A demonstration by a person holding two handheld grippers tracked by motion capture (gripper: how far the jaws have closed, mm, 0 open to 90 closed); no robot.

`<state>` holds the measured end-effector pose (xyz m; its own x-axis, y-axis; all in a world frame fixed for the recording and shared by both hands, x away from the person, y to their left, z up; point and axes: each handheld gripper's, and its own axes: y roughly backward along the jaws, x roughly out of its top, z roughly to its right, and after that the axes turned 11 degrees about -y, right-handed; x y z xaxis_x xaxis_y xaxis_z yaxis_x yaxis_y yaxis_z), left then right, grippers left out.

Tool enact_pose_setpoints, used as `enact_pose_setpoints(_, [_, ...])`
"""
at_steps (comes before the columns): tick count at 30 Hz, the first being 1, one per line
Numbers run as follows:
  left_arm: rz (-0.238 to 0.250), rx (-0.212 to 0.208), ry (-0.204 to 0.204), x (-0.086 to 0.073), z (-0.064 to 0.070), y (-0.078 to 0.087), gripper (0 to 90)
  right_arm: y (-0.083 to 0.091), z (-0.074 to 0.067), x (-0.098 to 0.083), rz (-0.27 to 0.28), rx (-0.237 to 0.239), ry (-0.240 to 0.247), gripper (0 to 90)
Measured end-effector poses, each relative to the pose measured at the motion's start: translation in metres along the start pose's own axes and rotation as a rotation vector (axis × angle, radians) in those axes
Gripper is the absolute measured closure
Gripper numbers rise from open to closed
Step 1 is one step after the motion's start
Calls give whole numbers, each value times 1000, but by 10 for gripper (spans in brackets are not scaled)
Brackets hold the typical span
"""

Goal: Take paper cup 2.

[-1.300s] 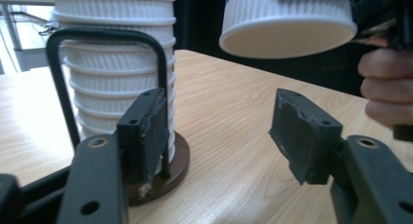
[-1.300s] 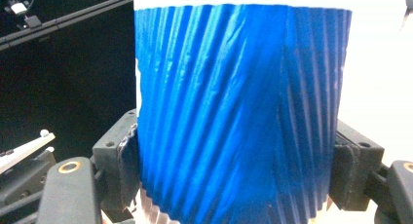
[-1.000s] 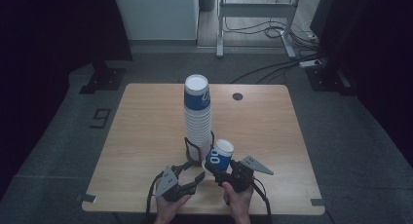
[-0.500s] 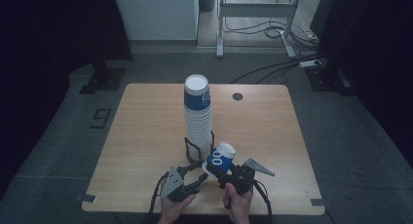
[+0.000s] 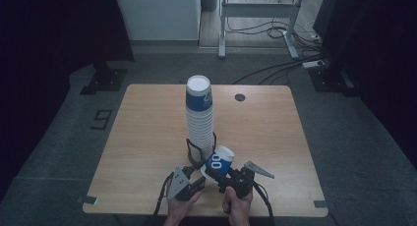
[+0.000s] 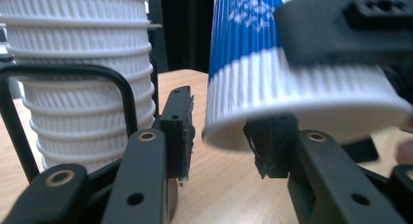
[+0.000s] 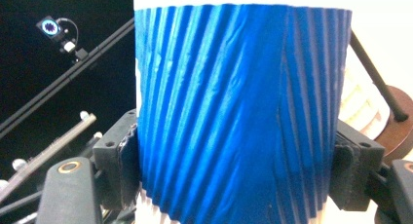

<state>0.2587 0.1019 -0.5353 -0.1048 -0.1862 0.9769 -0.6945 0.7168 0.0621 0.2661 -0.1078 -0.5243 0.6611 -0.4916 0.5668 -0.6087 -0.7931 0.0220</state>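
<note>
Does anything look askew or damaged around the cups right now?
Only the single blue cup: it tilts off upright in the right gripper, clamped by its ribbed wall. The left gripper, its jaws just closing, has its fingers at the cup's white rim without a clear grip. The tall cup stack stands straight; no visible damage or spill.

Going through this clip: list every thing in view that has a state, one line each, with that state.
Blue cup: off the table, tilted, clamped by the right gripper.
Right gripper: shut on the blue cup's ribbed wall.
Left gripper: jaws have just been closing, the cup's wide rim between them, pads not yet pressing.
Cup stack: upright on the table, in a black wire holder.
</note>
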Motion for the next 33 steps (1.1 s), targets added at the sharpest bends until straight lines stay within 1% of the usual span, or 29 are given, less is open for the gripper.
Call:
enact_pose_setpoints(1, [9, 12, -2, 1, 1, -1, 650, 0, -1, -1, -6, 2, 3, 219])
enact_pose_setpoints(3, [12, 17, -2, 2, 2, -2, 656, -1, -1, -1, -11, 1, 3, 219])
enact_pose_setpoints(4, [16, 36, -8, 4, 3, -4, 662, -2, -2, -3, -20, 2, -4, 218])
enact_pose_setpoints(5, [16, 36, -8, 4, 3, -4, 663, -2, -2, -3, -20, 2, -4, 218])
enact_pose_setpoints(6, [16, 51, -11, 4, 4, -5, 675, -3, -3, -3, -22, 2, -4, 216])
enact_pose_setpoints(9, [14, 54, -12, 4, 3, -4, 749, -3, -3, -2, -22, 2, -3, 212])
enact_pose_setpoints(10, [6, 53, -20, 4, 3, -3, 763, -2, -3, -2, -29, 7, -3, 202])
enact_pose_setpoints(12, [2, 50, -21, 3, 3, -2, 791, -2, -3, -1, -33, 8, -1, 195])
enact_pose_setpoints(13, [3, 42, -15, 3, 3, -2, 791, -2, -3, -1, -40, 7, 1, 188])
enact_pose_setpoints(14, [-2, 36, -10, 2, 3, -1, 816, -2, -3, 0, -37, 7, 10, 172])
enact_pose_setpoints(15, [-2, 36, -10, 2, 3, -1, 823, -2, -3, 0, -42, 8, 9, 157])
enact_pose_setpoints(16, [-5, 24, -3, 2, 3, -1, 826, -3, -3, 0, -43, 7, 17, 149])
enact_pose_setpoints(17, [-13, 13, -4, 2, 2, -1, 828, -3, -3, 0, -38, 6, 34, 138])
enact_pose_setpoints(18, [-22, -3, -5, 3, 2, 0, 828, -4, -4, -1, -37, 2, 40, 132])
enact_pose_setpoints(19, [-22, -3, -5, 3, 2, 0, 829, -4, -4, 0, -37, 4, 51, 130])
enact_pose_setpoints(20, [-32, -20, 4, 4, 1, 2, 830, -5, -5, 0, -35, -4, 64, 127])
enact_pose_setpoints(21, [-32, -20, 4, 4, 1, 2, 830, -5, -5, 0, -35, -4, 64, 127])
enact_pose_setpoints(22, [-44, -37, 13, 4, 0, 4, 831, -6, -5, 3, -28, 7, 71, 129])
enact_pose_setpoints(23, [-44, -37, 13, 4, 0, 4, 831, -6, -5, 3, -28, 7, 71, 129])
enact_pose_setpoints(24, [-48, -55, 16, 4, 0, 4, 832, -6, -7, 6, -21, -3, 84, 129])
enact_pose_setpoints(25, [-48, -55, 16, 4, 0, 4, 832, -6, -7, 6, -21, -3, 84, 129])
enact_pose_setpoints(26, [-56, -75, 26, 4, -2, 5, 833, -6, -8, 9, -12, -10, 106, 129])
enact_pose_setpoints(27, [-60, -86, 33, 3, -2, 6, 833, -6, -9, 10, -5, -19, 113, 130])
enact_pose_setpoints(28, [-60, -86, 33, 3, -2, 6, 833, -6, -9, 10, -5, -19, 113, 130])
enact_pose_setpoints(29, [-67, -94, 36, 3, -3, 7, 833, -5, -9, 12, -2, -18, 111, 130])
enact_pose_setpoints(30, [-77, -110, 39, 3, -5, 8, 833, -4, -8, 15, 3, -31, 120, 130])
enact_pose_setpoints(33, [-87, -124, 34, 2, -6, 11, 834, -2, -7, 18, 15, -29, 130, 128])
